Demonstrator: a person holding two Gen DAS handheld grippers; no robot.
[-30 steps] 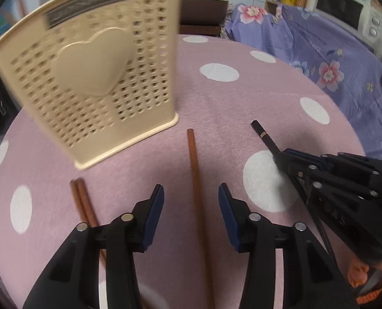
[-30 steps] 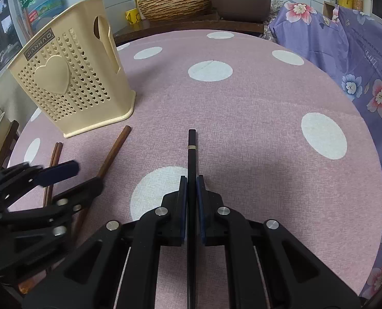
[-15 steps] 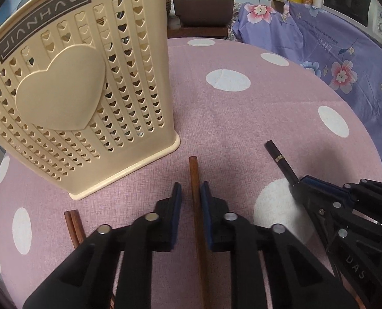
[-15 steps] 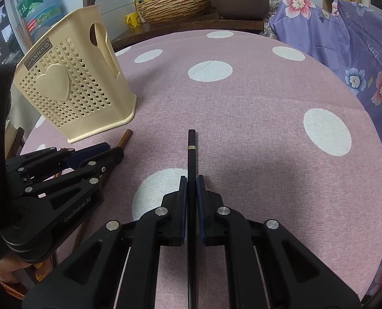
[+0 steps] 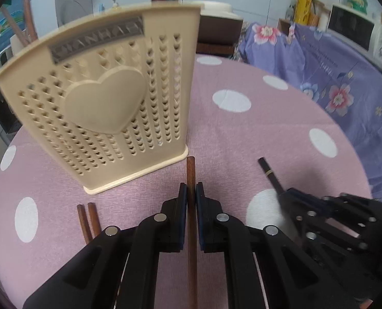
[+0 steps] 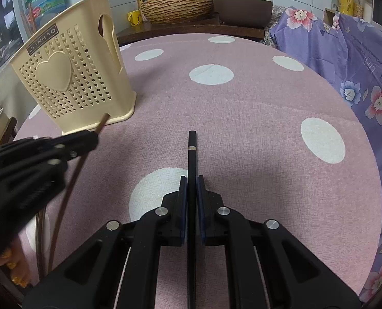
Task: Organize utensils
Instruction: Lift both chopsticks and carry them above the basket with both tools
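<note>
A cream perforated utensil holder [image 5: 106,118] with a raised heart stands upright on the pink dotted tablecloth [image 5: 242,139]; the right wrist view has the holder [image 6: 72,82] at left. My left gripper [image 5: 191,193] is shut on a brown wooden chopstick [image 5: 191,172], whose tip points toward the holder's base and is raised off the cloth. My right gripper [image 6: 191,182] is shut on a black chopstick [image 6: 191,149] with a thin gold band, above a white dot. Two more brown chopsticks [image 5: 88,219] lie side by side on the cloth at lower left.
A purple floral cloth [image 6: 358,59] hangs along the table's right side. Behind the table stand a wicker basket [image 6: 175,7], a rice cooker [image 6: 242,2] and a microwave [image 5: 355,33]. The right gripper [image 5: 327,221] shows at lower right in the left wrist view.
My left gripper went from open around the brown chopstick to shut on it, then lifted it off the cloth. The right gripper kept still with the black chopstick.
</note>
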